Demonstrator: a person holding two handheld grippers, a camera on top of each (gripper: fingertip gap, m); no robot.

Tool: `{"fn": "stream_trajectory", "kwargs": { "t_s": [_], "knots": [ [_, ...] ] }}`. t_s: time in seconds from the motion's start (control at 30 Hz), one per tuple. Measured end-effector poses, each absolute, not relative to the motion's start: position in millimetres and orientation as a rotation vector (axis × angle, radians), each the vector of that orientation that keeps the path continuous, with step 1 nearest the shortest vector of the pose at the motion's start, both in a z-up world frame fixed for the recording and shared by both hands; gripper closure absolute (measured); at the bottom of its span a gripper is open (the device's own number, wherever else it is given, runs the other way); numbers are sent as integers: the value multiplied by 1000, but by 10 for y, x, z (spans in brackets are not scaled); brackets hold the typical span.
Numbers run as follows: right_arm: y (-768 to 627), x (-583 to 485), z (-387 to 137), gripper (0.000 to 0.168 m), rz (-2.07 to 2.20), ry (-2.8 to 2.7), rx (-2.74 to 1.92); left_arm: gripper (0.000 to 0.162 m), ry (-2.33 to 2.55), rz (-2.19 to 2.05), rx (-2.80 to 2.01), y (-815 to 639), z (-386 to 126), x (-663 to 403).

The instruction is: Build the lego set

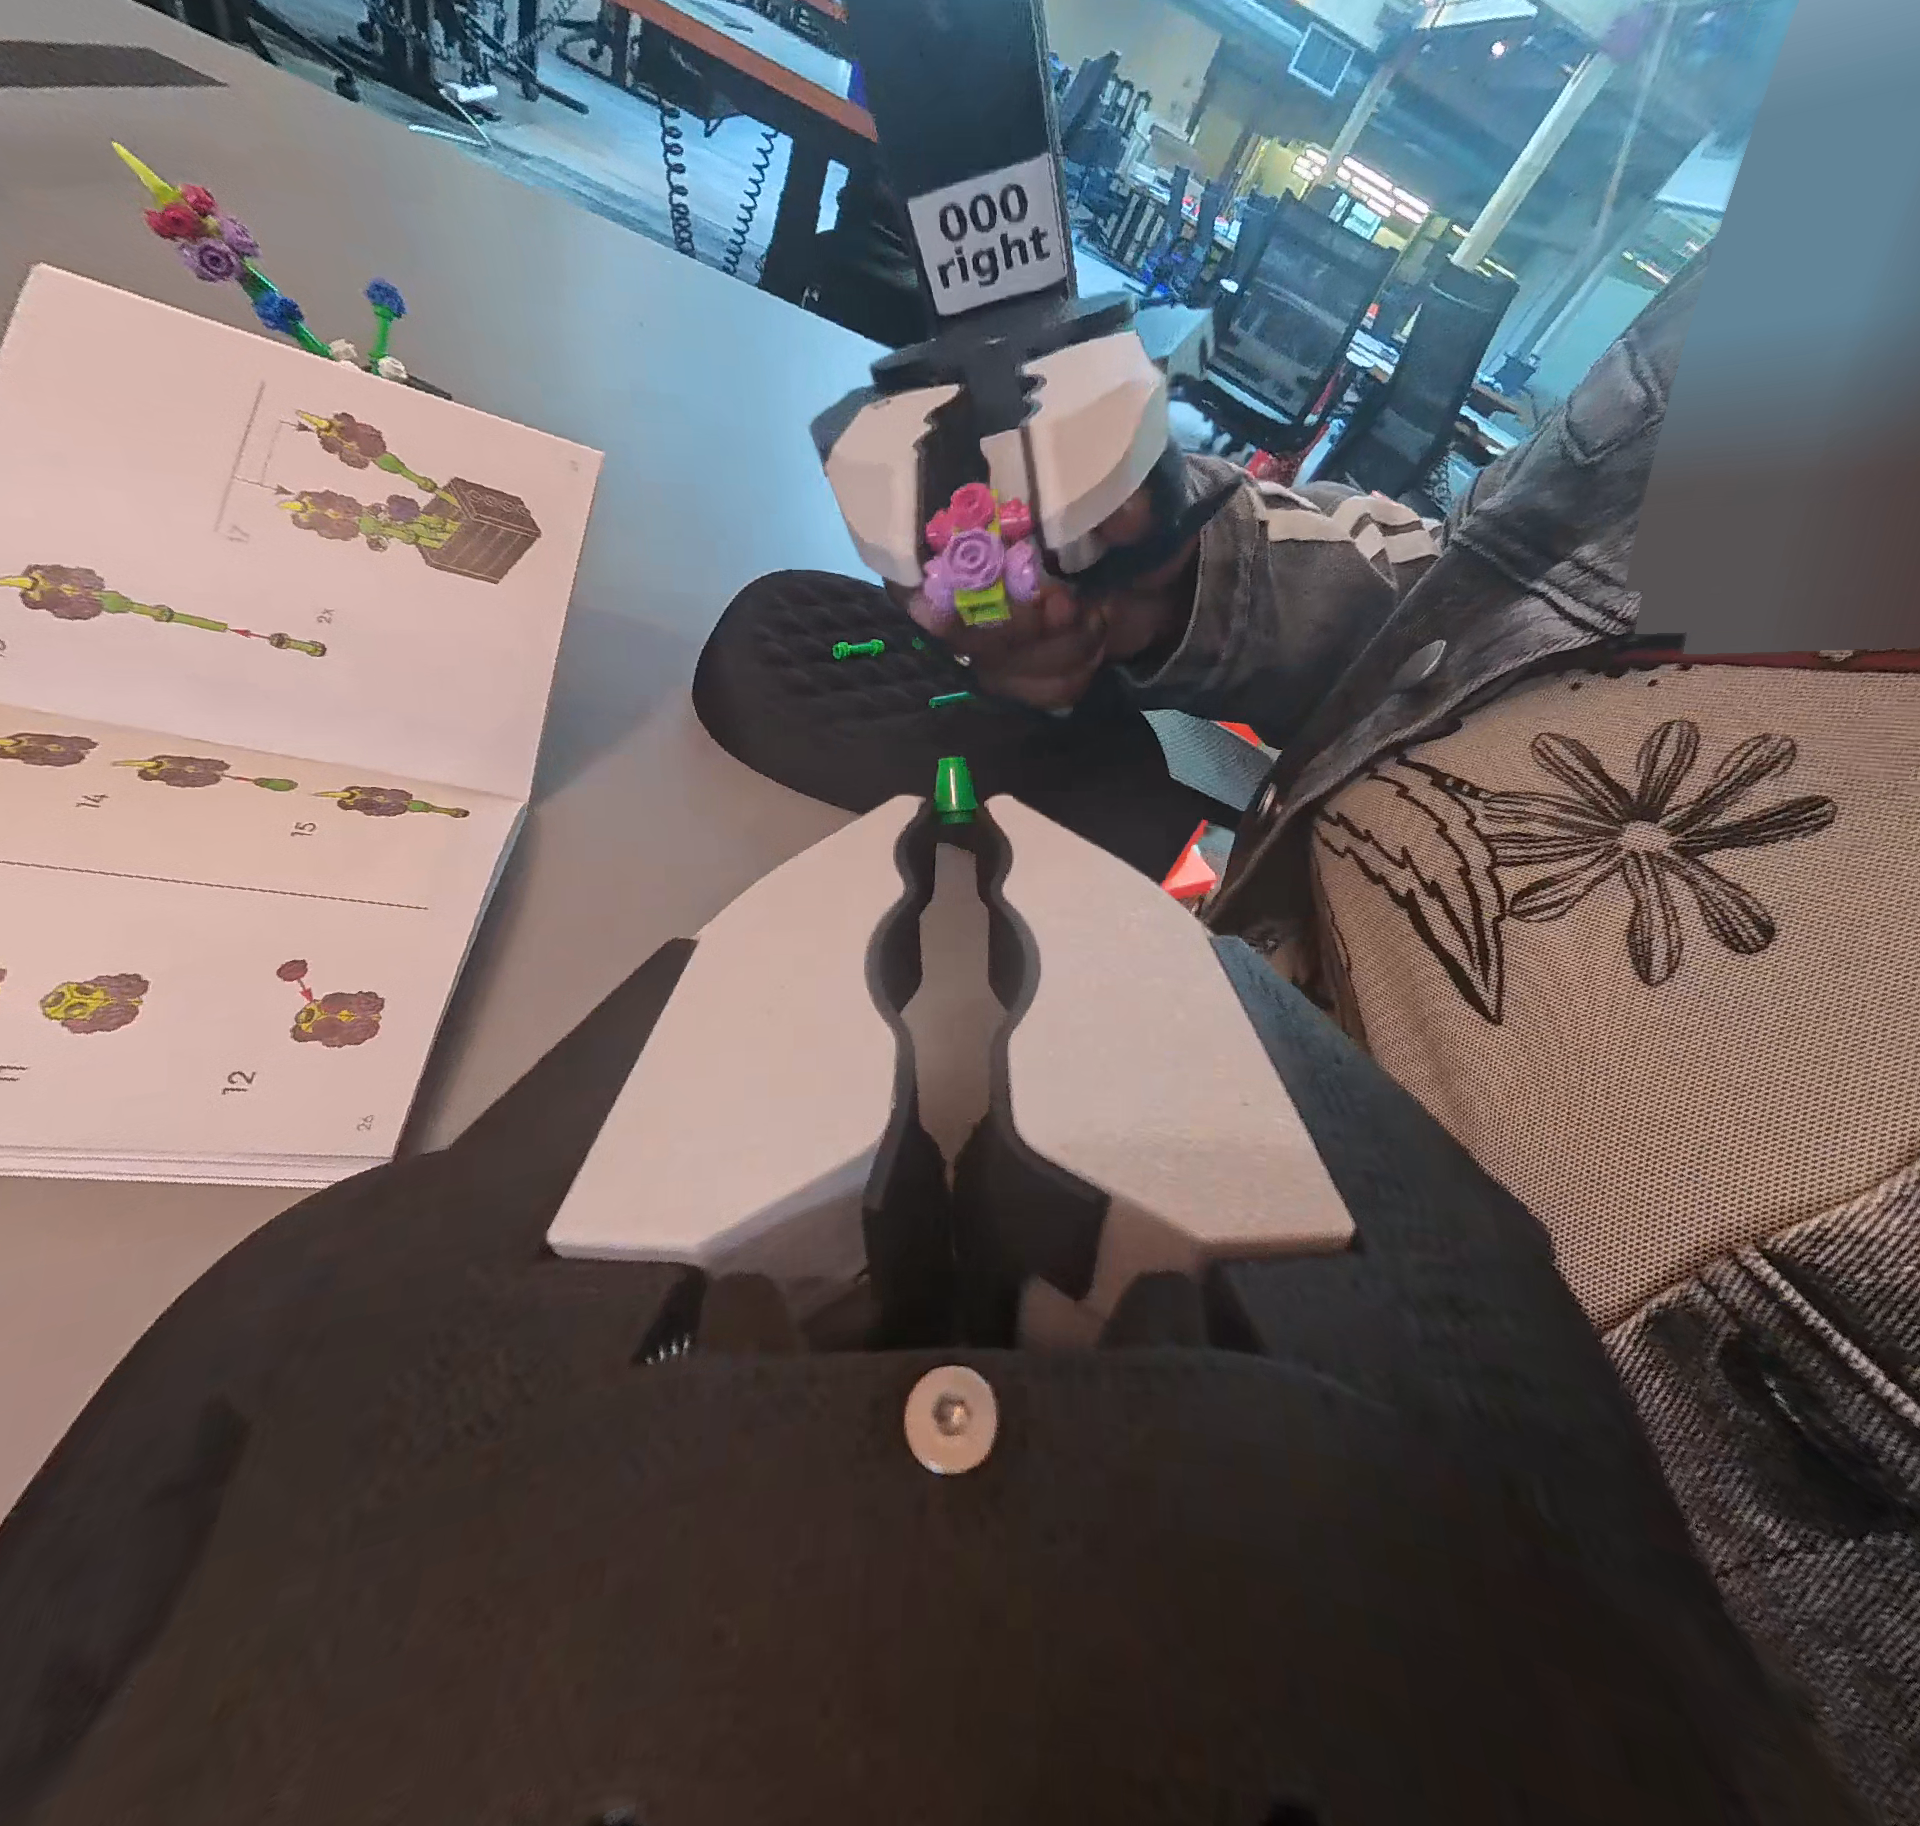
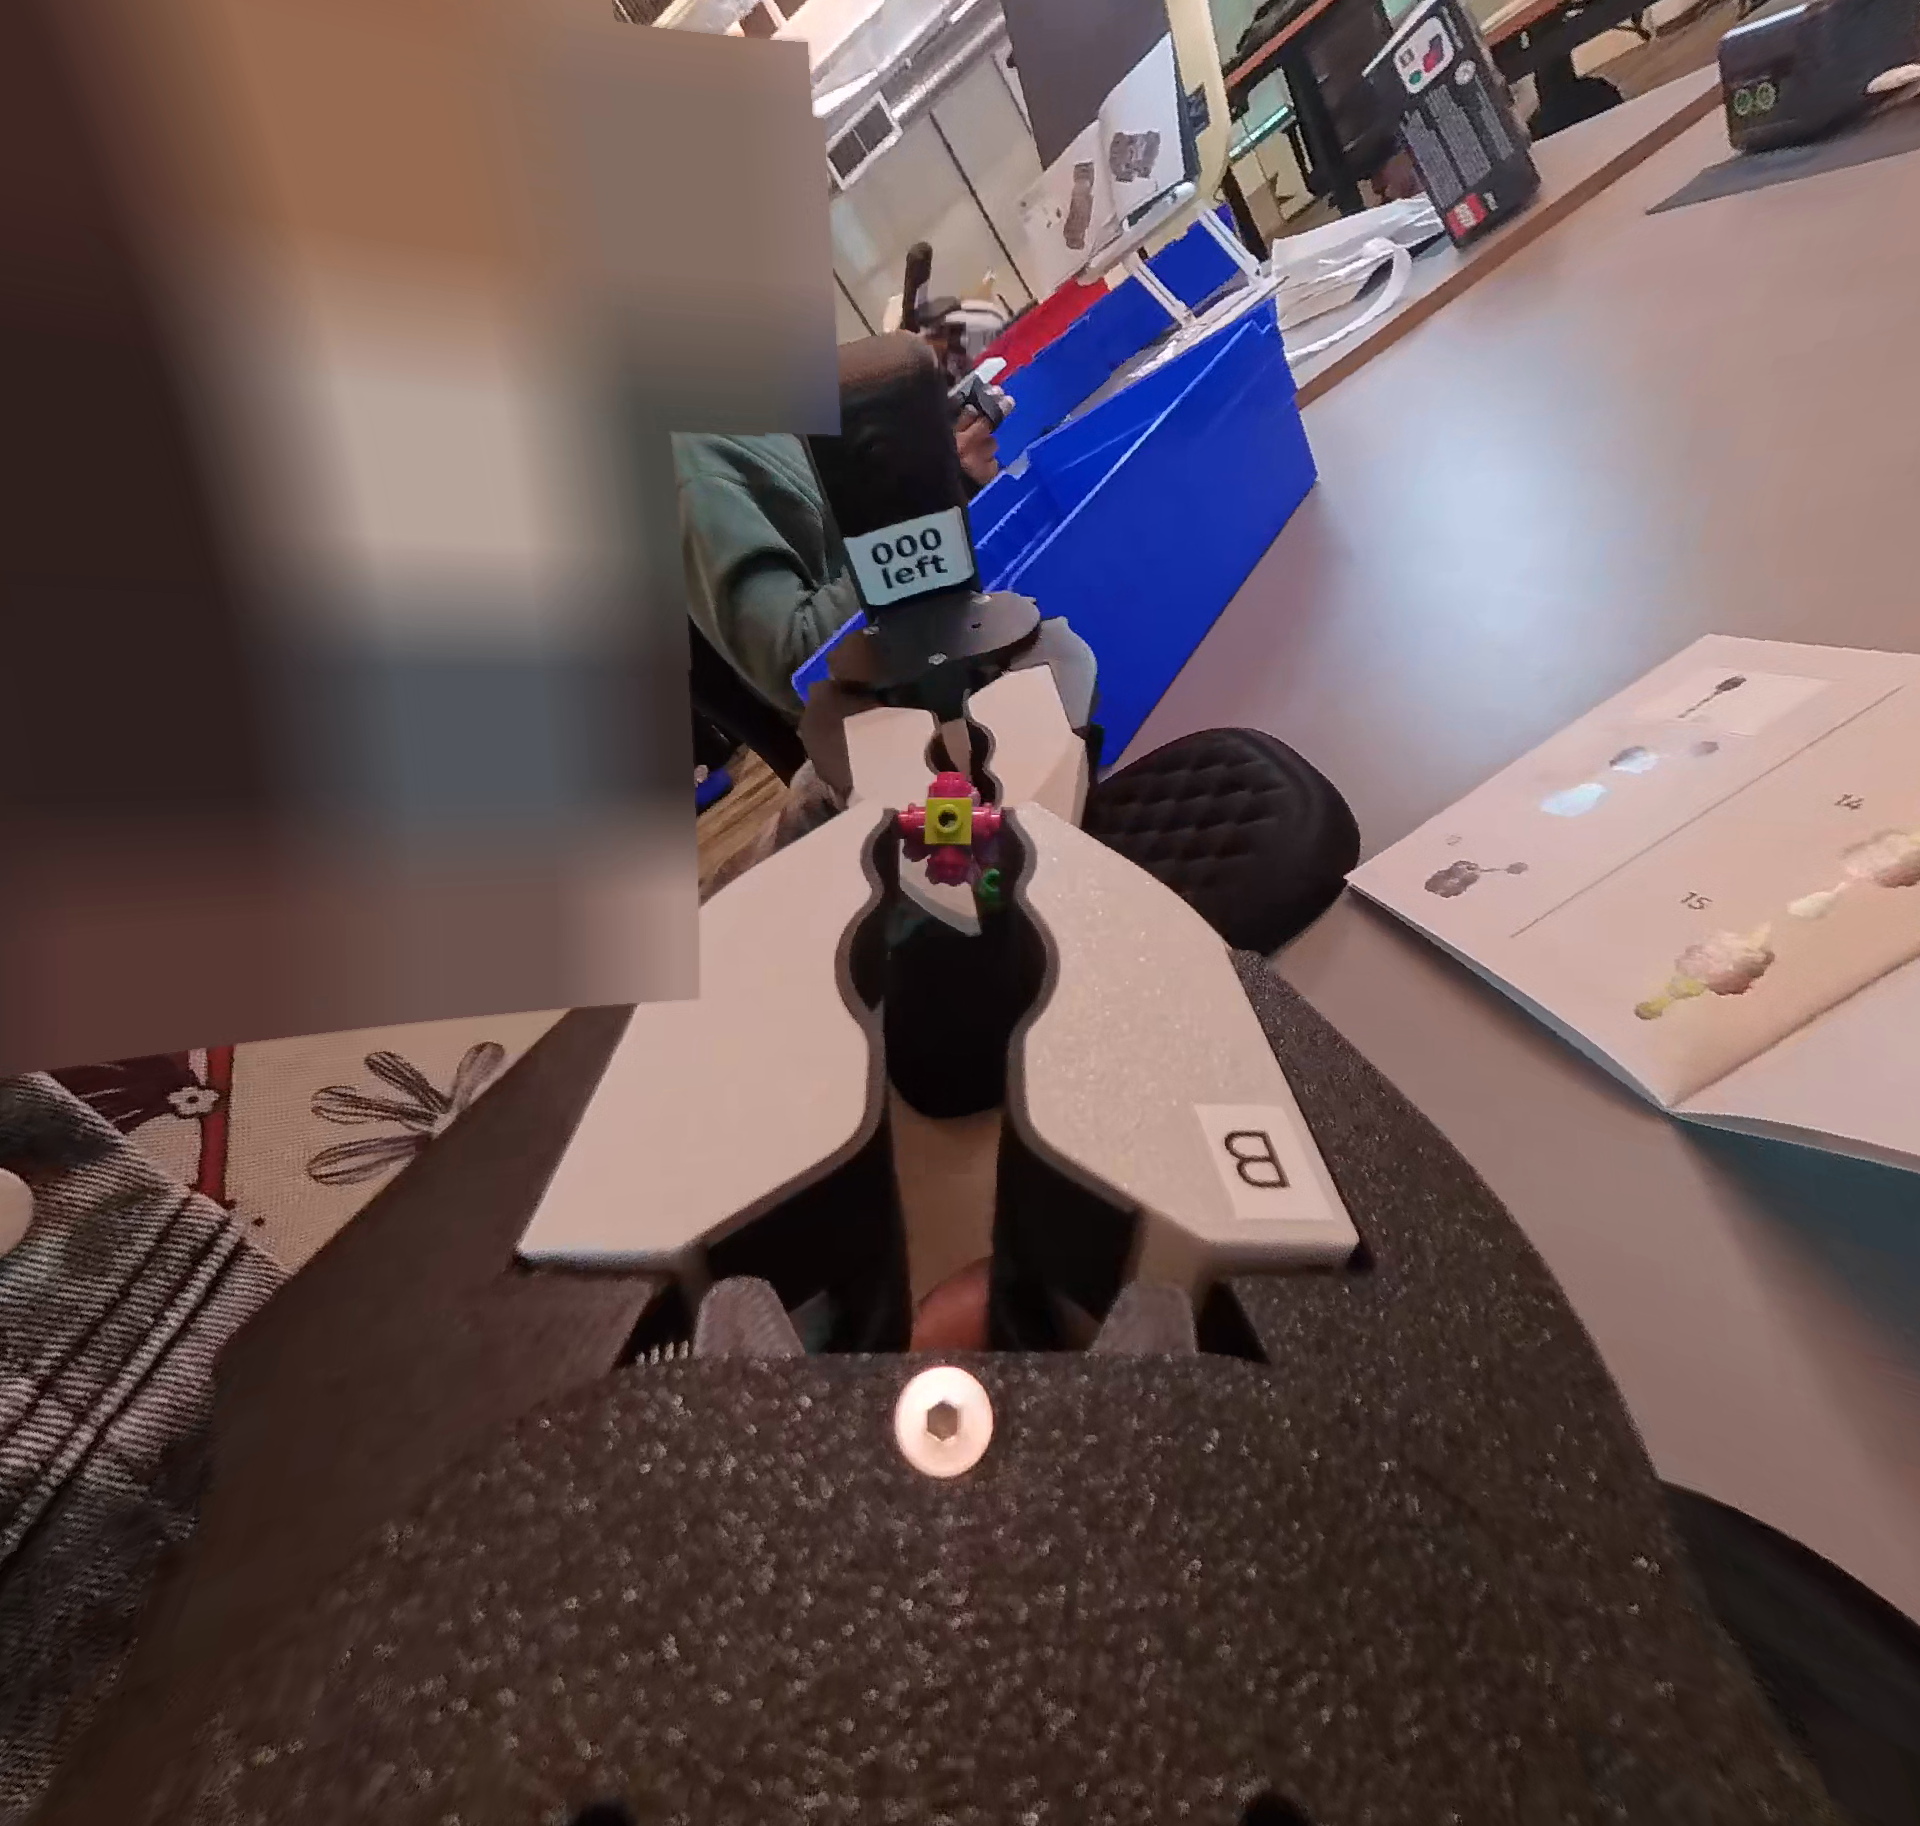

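My left gripper (image 1: pixel 953 810) is shut on a small green cone piece (image 1: pixel 954 791), which sticks out past its tips. My right gripper (image 1: pixel 987 571) hangs in the air just beyond it, shut on a flower cluster (image 1: pixel 977 555) of pink and purple blossoms around a lime block. In the right wrist view the right gripper (image 2: pixel 948 826) holds the same cluster (image 2: pixel 948 822), lime block facing me, with the left gripper (image 2: pixel 961 737) right behind it. The two pieces are close but apart. A finished flower stem (image 1: pixel 223 249) lies on the table at the far left.
An open instruction booklet (image 1: pixel 239 737) lies on the grey table (image 1: pixel 623 374), also in the right wrist view (image 2: pixel 1662 893). A black chair seat (image 1: pixel 821 675) holds small green pieces (image 1: pixel 857 649). A person's floral shirt (image 1: pixel 1662 945) is at right. Blue bins (image 2: pixel 1143 488) stand behind. The gap from one gripper's tips to the other's is roughly 4 cm. The finished flower stem (image 1: pixel 223 249) is about equally far from each gripper, around 25 cm.
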State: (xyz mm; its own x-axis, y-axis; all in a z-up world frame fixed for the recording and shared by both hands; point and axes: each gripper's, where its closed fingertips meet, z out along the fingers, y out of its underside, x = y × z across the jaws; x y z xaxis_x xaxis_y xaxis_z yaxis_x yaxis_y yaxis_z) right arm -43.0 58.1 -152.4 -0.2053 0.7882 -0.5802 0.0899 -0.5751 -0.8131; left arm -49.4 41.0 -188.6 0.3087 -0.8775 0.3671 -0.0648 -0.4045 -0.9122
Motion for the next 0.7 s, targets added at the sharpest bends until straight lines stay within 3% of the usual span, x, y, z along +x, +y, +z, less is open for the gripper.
{"fn": "stream_trajectory", "kwargs": {
  "t_s": [0.7],
  "knots": [
    [483, -559, -1747, 150, 1825, -1076, -1662, 156, 873, -1260, -1700, 373, -1880, -485]
  ]
}}
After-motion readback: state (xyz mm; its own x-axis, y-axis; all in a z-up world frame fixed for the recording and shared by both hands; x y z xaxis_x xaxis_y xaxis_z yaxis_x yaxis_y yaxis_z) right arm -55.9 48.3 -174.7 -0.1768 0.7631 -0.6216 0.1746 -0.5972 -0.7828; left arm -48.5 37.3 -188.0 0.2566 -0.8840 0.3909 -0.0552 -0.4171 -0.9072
